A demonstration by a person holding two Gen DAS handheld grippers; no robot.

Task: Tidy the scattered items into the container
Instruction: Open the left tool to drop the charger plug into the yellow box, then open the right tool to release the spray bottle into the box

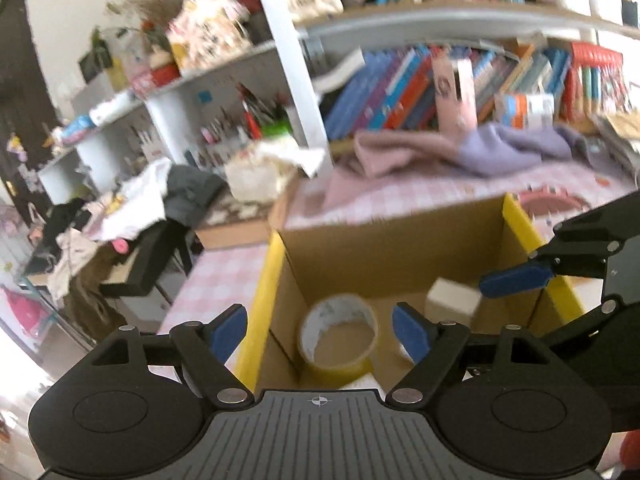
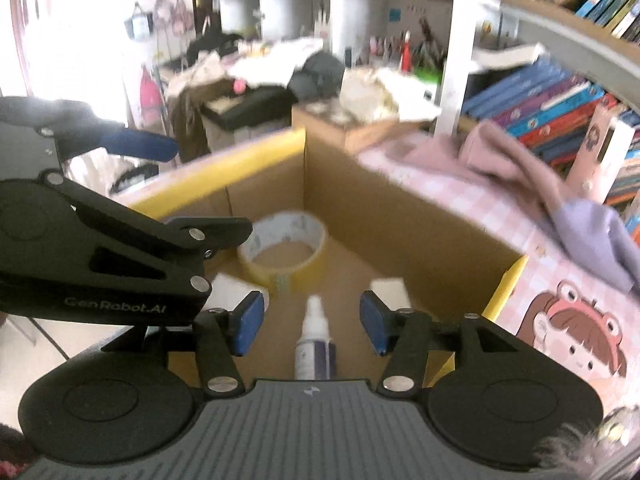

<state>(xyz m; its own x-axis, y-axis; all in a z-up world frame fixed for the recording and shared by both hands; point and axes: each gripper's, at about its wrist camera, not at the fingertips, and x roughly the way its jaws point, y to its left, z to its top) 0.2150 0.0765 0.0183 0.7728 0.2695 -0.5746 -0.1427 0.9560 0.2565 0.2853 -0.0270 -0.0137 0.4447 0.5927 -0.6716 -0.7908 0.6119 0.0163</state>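
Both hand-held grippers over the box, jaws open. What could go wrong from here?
1. The left hand-held gripper and right hand-held gripper crowd together over the yellow-edged cardboard box; they may collide while withdrawing.
2. A low finger could catch the box wall and drag it across the pink checked tablecloth.
3. The pale roll of tape, small white spray bottle and white block lie loose; a sweeping finger might flick one out.
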